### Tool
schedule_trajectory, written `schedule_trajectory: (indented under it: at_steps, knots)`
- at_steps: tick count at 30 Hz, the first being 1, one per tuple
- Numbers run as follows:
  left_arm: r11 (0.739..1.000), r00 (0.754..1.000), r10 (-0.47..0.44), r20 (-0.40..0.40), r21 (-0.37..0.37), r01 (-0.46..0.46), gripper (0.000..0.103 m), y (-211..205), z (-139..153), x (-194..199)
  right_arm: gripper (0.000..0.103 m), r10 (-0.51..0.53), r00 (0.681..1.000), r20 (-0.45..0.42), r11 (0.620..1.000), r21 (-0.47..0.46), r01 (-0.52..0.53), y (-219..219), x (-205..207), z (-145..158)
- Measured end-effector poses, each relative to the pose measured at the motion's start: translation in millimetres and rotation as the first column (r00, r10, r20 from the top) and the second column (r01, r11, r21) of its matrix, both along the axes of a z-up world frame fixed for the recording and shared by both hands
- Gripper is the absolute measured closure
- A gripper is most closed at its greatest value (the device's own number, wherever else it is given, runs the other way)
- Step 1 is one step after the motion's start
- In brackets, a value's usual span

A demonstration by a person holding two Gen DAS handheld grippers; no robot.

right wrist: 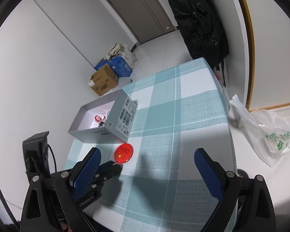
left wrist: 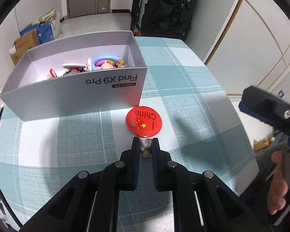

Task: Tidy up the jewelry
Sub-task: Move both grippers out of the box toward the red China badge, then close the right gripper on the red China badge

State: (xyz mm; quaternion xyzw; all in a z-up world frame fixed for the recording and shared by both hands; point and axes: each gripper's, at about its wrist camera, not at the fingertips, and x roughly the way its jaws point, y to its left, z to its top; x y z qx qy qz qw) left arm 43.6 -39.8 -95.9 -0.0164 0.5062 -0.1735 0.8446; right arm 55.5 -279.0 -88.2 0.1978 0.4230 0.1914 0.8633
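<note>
Left gripper (left wrist: 145,142): clamped on small trinket (left wrist: 145,145); red badge (left wrist: 143,121) just ahead, grey box (left wrist: 77,92) of trinkets beyond-left. Right gripper (right wrist: 147,160): jaws apart, above bench (right wrist: 183,135)

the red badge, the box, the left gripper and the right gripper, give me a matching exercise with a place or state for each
Things:
1. red badge
2. box
3. left gripper
4. right gripper

Places or states:
a. jaws wide apart, nothing between them
b. lying flat on the checked cloth, just outside the box corner
c. jaws closed around a small trinket
d. open on top, with colourful trinkets inside

Pairs: 1-b, 2-d, 3-c, 4-a
</note>
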Motion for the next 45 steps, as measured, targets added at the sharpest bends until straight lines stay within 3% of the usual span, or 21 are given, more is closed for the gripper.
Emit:
schedule_trajectory:
  at_steps: [6,15,20,24,27,29,35,37,41,45]
  knots:
    - [1.000,0.999,0.023,0.039,-0.013,-0.022,0.096,9,12,-4,0.005,0.020,1.000,-0.019,0.999,-0.030,-0.021,6,-1,-6]
    - [0.976,0.981,0.125,0.146,-0.194,-0.096,0.096,53,60,-3,0.006,0.115,0.993,-0.011,0.983,-0.144,-0.115,38,-8,-14]
    - [0.963,0.971,0.173,0.167,-0.236,-0.131,0.096,74,66,0,0.009,0.177,0.984,0.020,0.955,-0.245,-0.167,69,-10,-21]
    - [0.956,0.968,0.193,0.159,-0.253,-0.149,0.096,88,64,1,0.017,0.231,0.972,0.049,0.914,-0.354,-0.199,99,-9,-27]
    - [0.953,0.969,0.197,0.152,-0.260,-0.153,0.096,99,63,1,0.031,0.239,0.969,0.061,0.870,-0.457,-0.186,117,-4,-31]
    - [0.953,0.967,0.202,0.156,-0.261,-0.156,0.096,105,64,1,0.035,0.240,0.970,0.043,0.850,-0.491,-0.189,125,3,-35]
    - [0.941,0.963,0.223,0.149,-0.289,-0.173,0.096,122,67,7,0.041,0.241,0.970,0.033,0.839,-0.510,-0.191,131,12,-38]
    - [0.938,0.965,0.219,0.142,-0.303,-0.169,0.096,123,66,8,0.050,0.261,0.965,0.039,0.831,-0.518,-0.204,134,12,-37]
    - [0.936,0.966,0.204,0.158,-0.321,-0.145,0.096,122,72,6,0.057,0.313,0.948,0.060,0.798,-0.558,-0.228,143,8,-35]
    - [0.940,0.964,0.197,0.179,-0.313,-0.134,0.096,120,76,3,0.064,0.317,0.947,0.051,0.804,-0.544,-0.240,144,7,-35]
